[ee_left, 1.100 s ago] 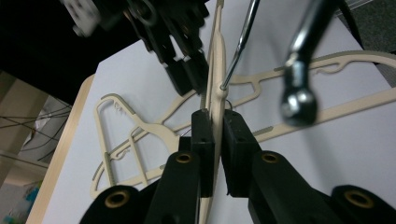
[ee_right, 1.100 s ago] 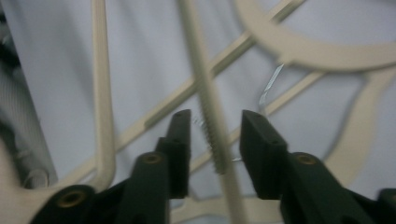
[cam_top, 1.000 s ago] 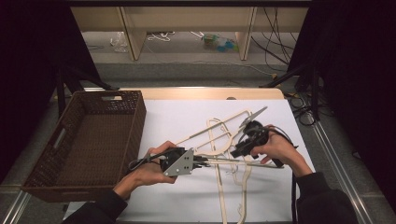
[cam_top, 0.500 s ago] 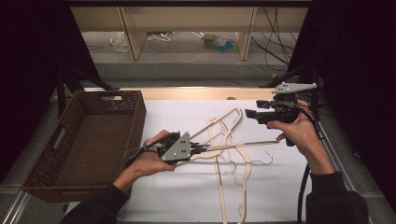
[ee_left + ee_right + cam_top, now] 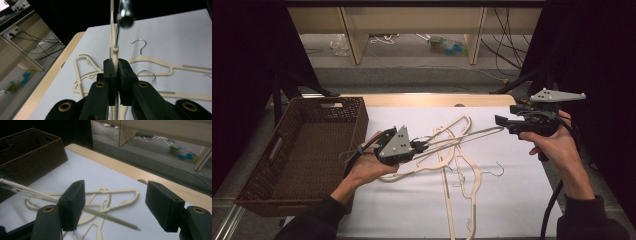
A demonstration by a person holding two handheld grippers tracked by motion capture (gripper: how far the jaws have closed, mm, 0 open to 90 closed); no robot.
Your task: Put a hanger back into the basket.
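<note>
Left gripper (image 5: 419, 146) is sitting at mid-table, jaws clamped on a cream hanger (image 5: 462, 136), gripping it right at the neck below the metal hook, as the left gripper view shows (image 5: 114, 53). The held hanger is lifting off the table and sticking out toward the right, its far end reaching close to the right gripper (image 5: 502, 121). Right gripper is hovering above the right edge of the table with jaws wide apart, holding nothing; in the right gripper view the ribbed bar of the held hanger (image 5: 110, 216) is crossing low between the jaws, not touching either one.

More cream hangers (image 5: 464, 190) are lying in a tangled pile on the white sheet (image 5: 412, 210) covering the table (image 5: 432, 100), overlapping each other under and beside the lifted one, metal hooks (image 5: 496, 167) pointing out to the right. The pile is crowding the space right under both grippers.

A brown woven basket (image 5: 257, 185) is sitting at the left side of the table, just beside the left hand (image 5: 367, 167), looking empty. The right hand (image 5: 554, 145) is gripping its handle, cable trailing down. Behind the table, wooden shelving legs and loose cables are lying on the floor (image 5: 412, 62).
</note>
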